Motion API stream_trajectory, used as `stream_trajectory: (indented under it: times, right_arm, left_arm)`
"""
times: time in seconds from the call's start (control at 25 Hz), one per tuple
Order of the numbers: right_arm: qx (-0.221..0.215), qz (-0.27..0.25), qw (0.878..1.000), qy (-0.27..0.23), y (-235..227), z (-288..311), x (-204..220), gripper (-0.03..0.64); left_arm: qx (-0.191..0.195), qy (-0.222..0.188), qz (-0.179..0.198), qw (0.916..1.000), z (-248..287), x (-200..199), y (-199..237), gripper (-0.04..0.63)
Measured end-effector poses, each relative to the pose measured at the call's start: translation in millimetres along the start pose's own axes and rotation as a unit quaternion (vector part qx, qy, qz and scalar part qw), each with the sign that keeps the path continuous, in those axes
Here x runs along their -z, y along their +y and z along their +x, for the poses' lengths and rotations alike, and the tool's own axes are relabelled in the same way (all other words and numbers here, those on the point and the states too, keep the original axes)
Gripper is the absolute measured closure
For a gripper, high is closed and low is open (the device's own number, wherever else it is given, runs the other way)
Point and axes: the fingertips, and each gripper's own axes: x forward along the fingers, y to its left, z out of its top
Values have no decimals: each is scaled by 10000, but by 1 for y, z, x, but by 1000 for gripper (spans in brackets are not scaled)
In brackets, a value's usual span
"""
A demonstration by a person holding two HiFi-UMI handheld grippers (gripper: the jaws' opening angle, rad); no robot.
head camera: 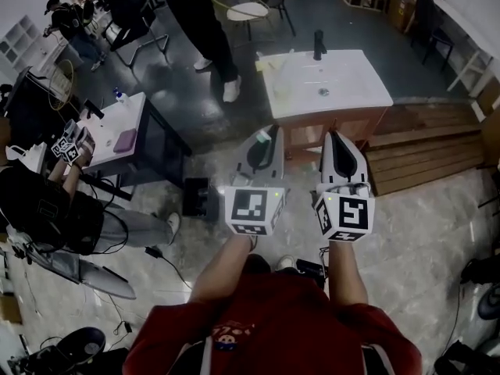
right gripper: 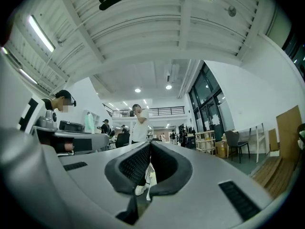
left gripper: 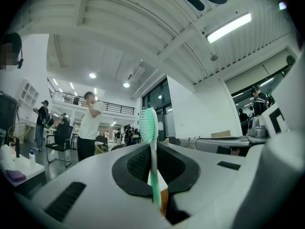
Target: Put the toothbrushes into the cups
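Note:
In the left gripper view a green toothbrush (left gripper: pixel 149 123) stands upright, bristle head up, pinched between the dark pads of my left gripper (left gripper: pixel 154 144), which is shut on it. The head view shows its green tip (head camera: pixel 264 136) poking from that gripper (head camera: pixel 266 141), held level in front of me. My right gripper (head camera: pixel 335 137) is beside it, also level, jaws together. In the right gripper view the right gripper (right gripper: pixel 150 145) has its pads meeting with nothing visible between them. Both point toward a white sink counter (head camera: pixel 351 92) with a black tap (head camera: pixel 319 44). I see no cups.
A person (head camera: pixel 205 30) stands beyond the counter on the left. A small white table (head camera: pixel 109 127) with a purple item (head camera: pixel 125 141) is at the left, with a seated person (head camera: pixel 47 209) near it. Wooden steps (head camera: pixel 422 151) lie at the right, and a black box (head camera: pixel 195 198) sits on the floor.

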Motion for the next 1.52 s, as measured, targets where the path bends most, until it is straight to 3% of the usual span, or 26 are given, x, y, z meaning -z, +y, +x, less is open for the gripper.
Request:
stream_trajectory:
  times: [0.6, 1.52]
  right_arm:
    - [85, -81, 9998, 134, -24, 58, 32, 588]
    - [288, -295, 9987, 301, -6, 254, 67, 588]
  left_arm:
    - [98, 21, -158, 9998, 70, 28, 24, 565]
    - [369, 6, -524, 9979, 214, 57, 164, 565]
